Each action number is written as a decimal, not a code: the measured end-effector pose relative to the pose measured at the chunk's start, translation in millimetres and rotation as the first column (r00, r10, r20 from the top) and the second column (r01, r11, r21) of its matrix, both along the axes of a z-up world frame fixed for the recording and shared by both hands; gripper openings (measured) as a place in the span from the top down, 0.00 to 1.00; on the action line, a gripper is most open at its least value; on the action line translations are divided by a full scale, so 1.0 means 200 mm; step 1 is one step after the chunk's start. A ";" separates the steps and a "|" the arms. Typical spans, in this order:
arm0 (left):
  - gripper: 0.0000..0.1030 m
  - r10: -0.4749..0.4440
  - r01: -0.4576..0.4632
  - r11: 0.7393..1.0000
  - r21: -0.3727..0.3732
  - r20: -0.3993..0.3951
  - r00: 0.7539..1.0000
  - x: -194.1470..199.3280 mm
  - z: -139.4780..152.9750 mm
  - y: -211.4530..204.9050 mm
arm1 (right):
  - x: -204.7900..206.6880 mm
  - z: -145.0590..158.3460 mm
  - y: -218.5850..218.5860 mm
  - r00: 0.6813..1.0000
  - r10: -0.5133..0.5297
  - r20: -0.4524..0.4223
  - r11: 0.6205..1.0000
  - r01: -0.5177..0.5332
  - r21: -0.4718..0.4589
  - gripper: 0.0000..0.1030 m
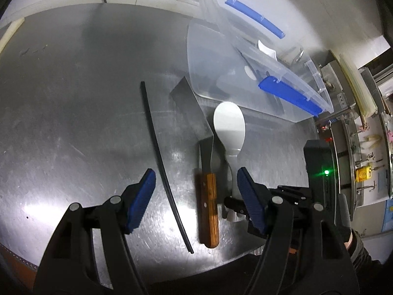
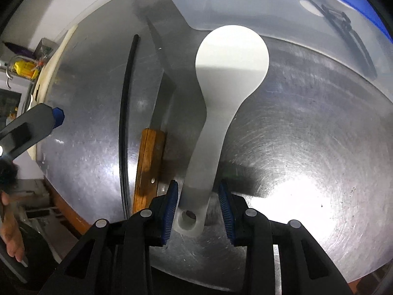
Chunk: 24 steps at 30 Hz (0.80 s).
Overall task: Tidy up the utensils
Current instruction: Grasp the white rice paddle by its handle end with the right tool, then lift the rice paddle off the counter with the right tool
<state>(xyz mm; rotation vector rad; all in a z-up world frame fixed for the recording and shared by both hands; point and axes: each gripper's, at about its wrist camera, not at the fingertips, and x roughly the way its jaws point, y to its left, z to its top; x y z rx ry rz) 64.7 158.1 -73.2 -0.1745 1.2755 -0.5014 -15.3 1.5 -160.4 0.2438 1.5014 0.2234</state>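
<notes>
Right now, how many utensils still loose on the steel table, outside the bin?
3: a black chopstick on the left, a wood-handled spatula in the middle, a white rice paddle on the right, its handle between the right hand-held gripper fingers. The bin lid may hide others.

The left gripper (image 1: pixel 196 182) hangs over a steel table (image 1: pixel 73 98) with its blue pads (image 1: pixel 141 200) spread wide. Between them lie a thin black rod (image 1: pixel 162 164) and a spatula (image 1: pixel 205 172) with a wooden handle, its flat metal blade pointing away. Just right of the spatula lies a white paddle (image 1: pixel 229 127), round head near the lid (image 1: pixel 221 73) of a clear box (image 1: pixel 282 56) with blue latches. The right gripper (image 1: pixel 233 205) sits at the paddle's handle end, largely hidden behind the left gripper's right finger
</notes>
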 end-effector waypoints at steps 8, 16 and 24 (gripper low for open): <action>0.36 -0.023 0.023 1.000 -0.009 -0.030 0.999 0.00 -0.04 -0.07 | -0.05 0.00 0.01 0.999 0.030 0.025 0.999 -0.028 -0.043 0.73; 0.36 -0.018 0.015 0.999 -0.031 -0.081 0.997 0.00 -0.10 -0.15 | -0.06 -0.02 -0.12 1.000 0.015 0.001 0.999 -0.015 0.036 0.76; 0.36 -0.037 0.013 0.992 -0.126 -0.185 0.982 -0.01 -0.17 -0.31 | -0.13 0.01 -0.44 0.993 -0.069 -0.095 0.909 0.102 0.405 0.77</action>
